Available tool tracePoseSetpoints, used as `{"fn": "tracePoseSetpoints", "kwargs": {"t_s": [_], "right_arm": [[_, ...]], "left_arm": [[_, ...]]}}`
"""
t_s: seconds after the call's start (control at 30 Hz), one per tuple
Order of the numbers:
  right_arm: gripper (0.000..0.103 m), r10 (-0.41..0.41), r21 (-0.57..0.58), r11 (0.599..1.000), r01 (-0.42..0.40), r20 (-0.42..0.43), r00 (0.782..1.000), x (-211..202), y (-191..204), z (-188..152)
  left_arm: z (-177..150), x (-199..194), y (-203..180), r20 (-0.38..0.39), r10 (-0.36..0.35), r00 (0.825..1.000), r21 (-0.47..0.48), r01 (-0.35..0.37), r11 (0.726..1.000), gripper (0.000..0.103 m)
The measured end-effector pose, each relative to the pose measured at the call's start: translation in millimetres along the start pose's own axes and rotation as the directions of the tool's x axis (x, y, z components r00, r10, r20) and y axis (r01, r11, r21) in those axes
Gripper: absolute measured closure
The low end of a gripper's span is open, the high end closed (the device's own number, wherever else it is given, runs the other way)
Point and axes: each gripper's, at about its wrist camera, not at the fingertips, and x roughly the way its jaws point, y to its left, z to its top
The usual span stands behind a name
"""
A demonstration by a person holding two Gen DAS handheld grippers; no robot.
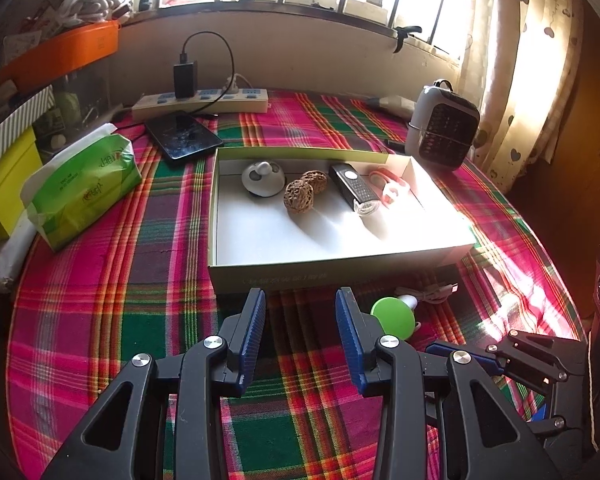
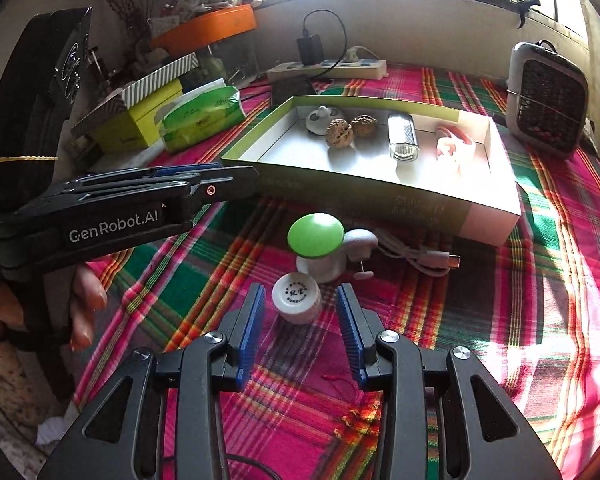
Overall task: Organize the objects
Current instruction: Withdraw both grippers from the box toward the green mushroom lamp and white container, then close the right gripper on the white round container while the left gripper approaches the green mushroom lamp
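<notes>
Landmark: the box (image 2: pixel 380 196), open-topped, on the plaid cloth (image 2: pixel 480 320).
Task thing: the jar (image 2: pixel 296 298), a small white pot with a printed round lid, standing upright on the cloth on the near side of the box, well short of its front wall.
Neighbour: the green mushroom lamp (image 2: pixel 316 236) stands between the jar and the box, just beyond the jar, possibly touching it; its cable (image 2: pixel 420 258) trails right along the box front.
My right gripper (image 2: pixel 300 300): jaws partly open, one pad on each side of the jar, a gap showing on both sides; nothing gripped yet.
My left gripper (image 1: pixel 300 304): jaws apart, empty, hovering over bare cloth near the box front, left of the lamp.
Nearer hand: the right, in my judgement; the jar does not show in the left wrist view.
Jar axis: vertical; the body is round, so any wrist roll suits.
Bearing from jaws: the jar lies straight ahead, centred, near the fingertips.
Next move (judgement): advance slightly, close, then lift clear of the lamp toward the box.
Risk: nudging the lamp.
</notes>
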Motion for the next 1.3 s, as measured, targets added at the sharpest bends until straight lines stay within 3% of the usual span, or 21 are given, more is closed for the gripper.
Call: {"fn": "tracePoseSetpoints", "kwargs": {"t_s": [0.57,0.67,0.73,1.3], "right_arm": [[0.065,-0.105,-0.078,0.992,0.103,-0.019,0.994,16.0,6.8,-4.3],[0.070,-0.116,-0.085,0.990,0.115,-0.014,0.993,14.6,5.6,-5.9],[0.074,-0.117,-0.076,0.990,0.116,-0.010,0.993,13.4,2.5,-6.6],[0.074,-0.182,-0.023,0.983,0.182,0.005,0.983,-4.0,-24.6,-14.1]], "left_arm": [[-2.0,-2.7,-3.7,-0.006,-0.055,0.998,-0.006,0.055,0.998,0.068],[-2.3,-1.7,-6.2,-0.009,-0.068,0.998,-0.001,0.068,0.998,0.068],[-2.4,-1.1,-8.1,-0.012,-0.080,0.997,0.000,0.080,0.997,0.068],[-6.8,9.8,-34.3,-0.042,-0.170,0.984,0.059,0.173,0.983,0.062]]}}
